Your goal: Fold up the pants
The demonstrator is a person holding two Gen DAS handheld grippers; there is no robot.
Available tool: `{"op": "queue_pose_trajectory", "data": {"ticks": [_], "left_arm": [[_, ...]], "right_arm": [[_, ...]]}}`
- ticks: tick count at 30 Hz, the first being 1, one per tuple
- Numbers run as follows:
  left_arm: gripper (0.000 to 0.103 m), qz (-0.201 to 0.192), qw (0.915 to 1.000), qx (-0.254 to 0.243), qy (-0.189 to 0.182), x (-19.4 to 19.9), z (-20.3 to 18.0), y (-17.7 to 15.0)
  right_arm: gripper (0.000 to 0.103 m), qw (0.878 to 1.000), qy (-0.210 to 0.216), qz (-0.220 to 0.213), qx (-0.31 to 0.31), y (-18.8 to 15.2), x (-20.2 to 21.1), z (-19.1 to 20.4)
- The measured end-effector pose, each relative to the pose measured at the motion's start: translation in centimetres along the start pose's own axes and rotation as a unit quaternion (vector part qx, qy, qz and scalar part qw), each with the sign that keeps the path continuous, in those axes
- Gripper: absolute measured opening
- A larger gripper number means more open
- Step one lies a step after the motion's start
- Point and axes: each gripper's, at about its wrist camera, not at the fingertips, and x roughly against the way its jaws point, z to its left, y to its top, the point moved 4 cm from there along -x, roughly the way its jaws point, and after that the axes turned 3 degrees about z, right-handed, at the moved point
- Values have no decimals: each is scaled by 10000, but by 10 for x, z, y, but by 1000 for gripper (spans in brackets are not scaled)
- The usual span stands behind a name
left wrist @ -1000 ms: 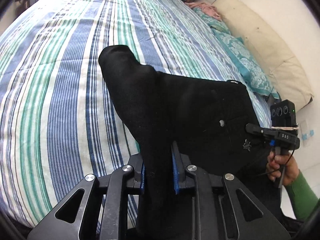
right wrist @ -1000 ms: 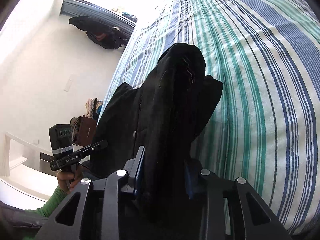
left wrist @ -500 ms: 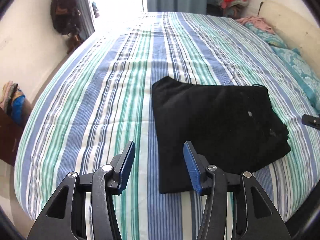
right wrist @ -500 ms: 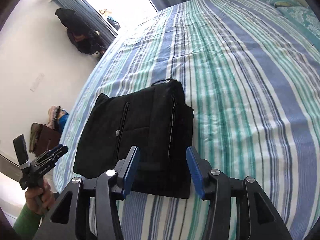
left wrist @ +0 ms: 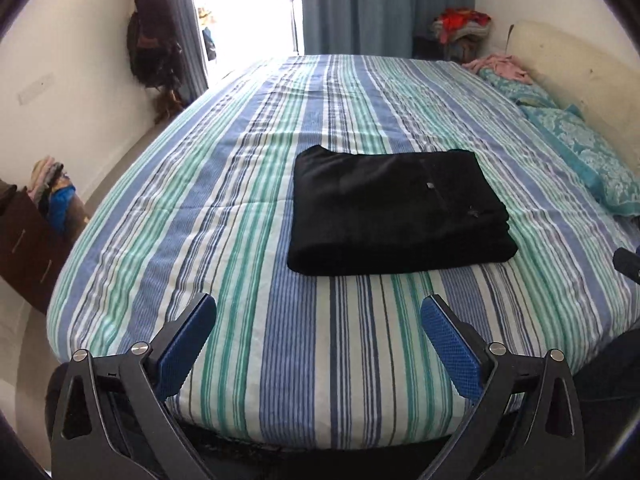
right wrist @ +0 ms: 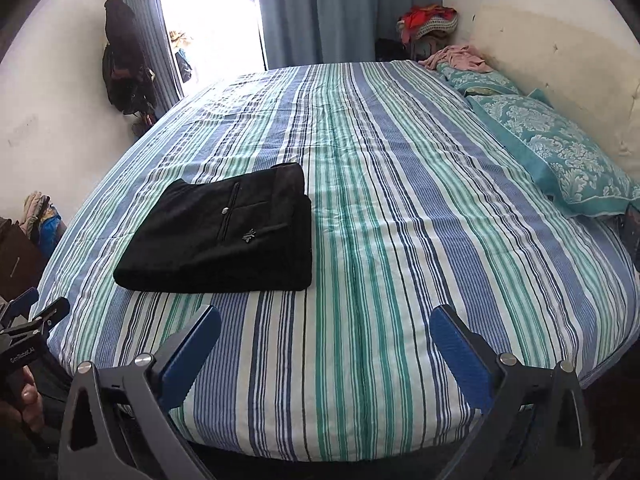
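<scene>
**Both grippers empty and clear of the folded garment**

The left gripper (left wrist: 318, 316) has its two blue-padded fingers spread wide, with nothing between them; only striped bedding shows in the gap. The right gripper (right wrist: 326, 326) stands the same way: jaws fully apart, holding nothing. Both hang over the near edge of the bed, apart from the cloth, which reads as a stand-off posture suited to checking the result rather than working it.

The black folded pants (left wrist: 394, 210) lie flat on the blue, green and white striped bedspread (left wrist: 256, 208), ahead of the left gripper and slightly to its right, well apart from its fingertips. In the right wrist view the pants (right wrist: 228, 236) sit ahead and to the left of that gripper, again with bare bedding between. The garment forms a compact, roughly rectangular stack, layers squared, with a pocket seam and a small button on top. In my judgement the fold is complete or nearly so; no loose leg trails out.

A teal patterned pillow (right wrist: 556, 152) lies along the right side by the headboard, well apart from the pants.
</scene>
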Motion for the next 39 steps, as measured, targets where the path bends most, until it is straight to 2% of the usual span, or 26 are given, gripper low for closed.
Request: {"op": "queue_pose_trajectory", "data": {"ticks": [4,8,12,15,22,39], "left_arm": [[102,-172,9989,-237,376,19,-8,-4],[102,-11,9988,-145,477,25,-4,-4],[102,325,9990,-3,302,22,2,-8],[102,432,9987,-7,265,23,3,-10],[102,350,9991,-148,212,34,-2,-9],[102,473,9989,-77,0,35,0,-9]], "right_arm": [[103,9988,-124,-124,458,-14,19,33],[103,9973,-109,-132,710,-22,20,57],[103,9967,-142,-178,777,-25,23,69],[103,9956,-223,-254,878,-25,28,74],[103,9964,-255,-196,784,-24,28,73],[103,9956,-298,4,889,-27,30,83]]}}
